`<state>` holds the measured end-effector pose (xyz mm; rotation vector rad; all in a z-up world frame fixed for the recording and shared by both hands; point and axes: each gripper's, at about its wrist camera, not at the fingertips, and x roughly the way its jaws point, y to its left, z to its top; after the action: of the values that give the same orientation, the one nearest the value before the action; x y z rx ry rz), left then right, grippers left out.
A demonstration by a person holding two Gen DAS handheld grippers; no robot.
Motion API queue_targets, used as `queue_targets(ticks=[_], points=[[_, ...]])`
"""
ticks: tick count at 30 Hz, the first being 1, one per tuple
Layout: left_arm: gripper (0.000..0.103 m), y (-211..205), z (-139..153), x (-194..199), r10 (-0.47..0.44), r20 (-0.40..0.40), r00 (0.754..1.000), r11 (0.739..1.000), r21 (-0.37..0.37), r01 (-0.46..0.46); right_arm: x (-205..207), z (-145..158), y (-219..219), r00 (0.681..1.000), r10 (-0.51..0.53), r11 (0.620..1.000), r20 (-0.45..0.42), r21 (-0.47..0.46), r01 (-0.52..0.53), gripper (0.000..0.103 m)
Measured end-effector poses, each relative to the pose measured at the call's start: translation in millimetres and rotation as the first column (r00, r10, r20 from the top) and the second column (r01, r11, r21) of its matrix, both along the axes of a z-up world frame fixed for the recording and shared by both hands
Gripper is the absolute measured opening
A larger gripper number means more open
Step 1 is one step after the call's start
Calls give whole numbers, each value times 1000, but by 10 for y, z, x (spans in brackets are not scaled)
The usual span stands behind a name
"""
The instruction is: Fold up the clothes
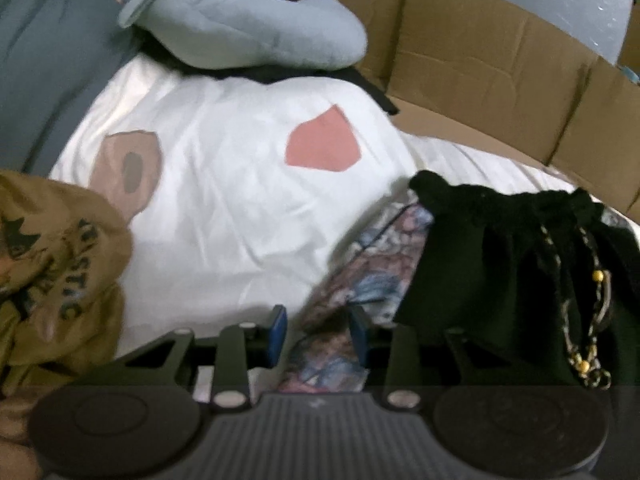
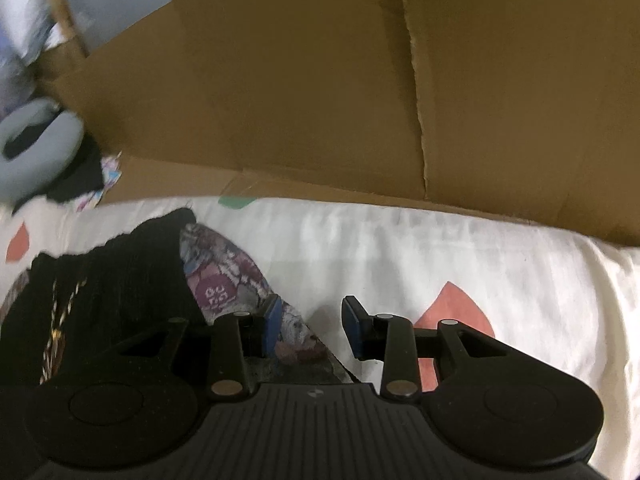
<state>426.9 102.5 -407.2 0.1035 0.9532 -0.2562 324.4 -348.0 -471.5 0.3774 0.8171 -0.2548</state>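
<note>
A garment with a black knit top (image 1: 500, 264) and a purple-blue patterned fabric (image 1: 360, 276) lies on a white sheet (image 1: 224, 216) with pink and tan shapes. My left gripper (image 1: 318, 334) is open, its blue pads on either side of the patterned fabric's edge. In the right wrist view the same black part (image 2: 120, 280) and patterned fabric (image 2: 228, 280) lie at left. My right gripper (image 2: 310, 330) is open, its left pad over the patterned fabric's corner, its right pad over the bare sheet (image 2: 440, 248).
A tan printed garment (image 1: 52, 272) is heaped at the left. A light blue neck pillow (image 1: 248, 28) lies at the back on dark cloth. A brown cardboard wall (image 1: 500, 64) runs along the far side and fills the right wrist view (image 2: 320, 92).
</note>
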Motion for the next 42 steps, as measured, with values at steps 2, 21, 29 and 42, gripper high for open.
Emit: queue_targets(ticks=[2, 21, 29, 42], points=[[33, -36, -36, 16, -5, -3, 1000, 1000, 17, 5, 53, -66, 43, 999, 22, 1000, -24, -7, -22, 40], [5, -6, -13, 29, -29, 7, 1000, 994, 106, 28, 164, -39, 288, 977, 161, 952, -139, -239, -191, 3], [48, 23, -33, 54, -5, -41, 999, 994, 109, 9, 138, 11, 99, 983, 132, 979, -131, -135, -150, 20], [48, 454, 147, -503, -2, -96, 995, 991, 131, 14, -606, 258, -322, 978, 143, 988, -153, -30, -150, 35]])
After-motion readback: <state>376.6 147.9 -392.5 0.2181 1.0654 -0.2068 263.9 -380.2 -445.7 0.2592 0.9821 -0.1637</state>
